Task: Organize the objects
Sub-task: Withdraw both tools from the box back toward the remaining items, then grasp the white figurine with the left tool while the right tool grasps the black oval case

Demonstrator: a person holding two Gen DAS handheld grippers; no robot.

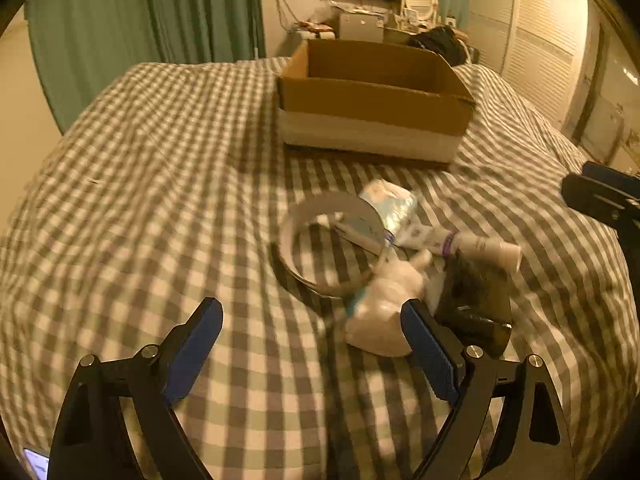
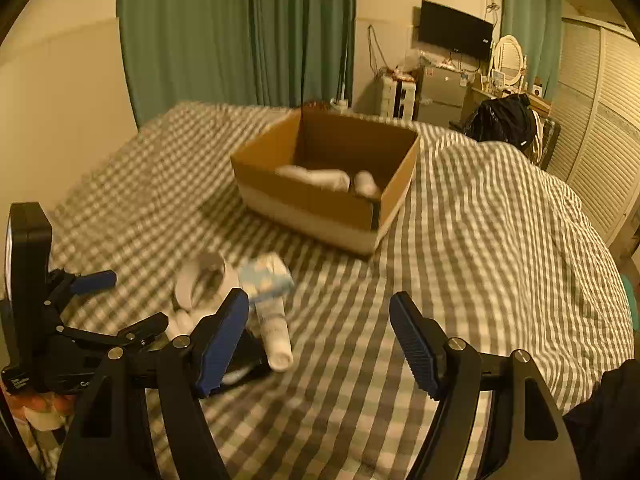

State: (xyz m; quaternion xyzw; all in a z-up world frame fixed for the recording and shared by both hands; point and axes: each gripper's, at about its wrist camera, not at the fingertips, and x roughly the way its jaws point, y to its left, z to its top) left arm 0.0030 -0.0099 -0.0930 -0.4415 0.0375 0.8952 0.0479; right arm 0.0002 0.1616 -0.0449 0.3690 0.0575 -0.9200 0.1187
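A cardboard box (image 1: 372,96) stands on the checked bed; the right wrist view shows the box (image 2: 320,200) holding white rolled items (image 2: 320,178). A pile lies in front of it: a white band ring (image 1: 320,240), a blue-white packet (image 1: 390,202), a white tube (image 1: 484,250), a white soft bundle (image 1: 384,304) and a dark pouch (image 1: 476,300). My left gripper (image 1: 312,320) is open, low over the bed, its right finger beside the bundle. My right gripper (image 2: 320,324) is open and empty, right of the tube (image 2: 276,332) and packet (image 2: 266,276).
The checked duvet (image 1: 160,184) covers the whole bed. Green curtains (image 2: 240,32) hang behind. A TV (image 2: 456,32), a small fridge (image 2: 440,94), a mirror and a dark bag (image 2: 504,120) stand past the bed's far end. Louvred doors (image 2: 600,120) line the right wall.
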